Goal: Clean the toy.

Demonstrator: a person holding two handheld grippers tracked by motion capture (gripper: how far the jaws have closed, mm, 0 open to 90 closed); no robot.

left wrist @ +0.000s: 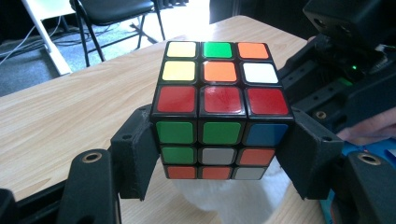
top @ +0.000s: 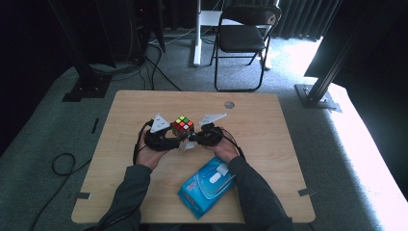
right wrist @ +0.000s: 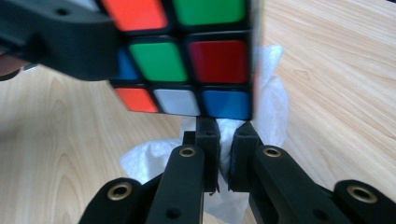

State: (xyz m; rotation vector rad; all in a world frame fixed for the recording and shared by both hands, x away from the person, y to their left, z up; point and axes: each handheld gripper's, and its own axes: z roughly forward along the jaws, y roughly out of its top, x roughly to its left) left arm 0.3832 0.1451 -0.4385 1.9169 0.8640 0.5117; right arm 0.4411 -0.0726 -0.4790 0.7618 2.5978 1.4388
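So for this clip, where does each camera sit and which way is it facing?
High view: above the person's side, looking forward and down on the table; both forearms enter from the bottom, with the wipes pack between them.
Left gripper view: rides the left gripper, looking along its jaws clamped on the cube.
Right gripper view: rides the right gripper, looking along jaws pinching a white tissue beneath the cube.
Shared: the cube appears in both gripper views.

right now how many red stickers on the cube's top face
3, all in the row of the top face nearest the left gripper, across the cube as the left gripper view shows it. The other faces are partly hidden.
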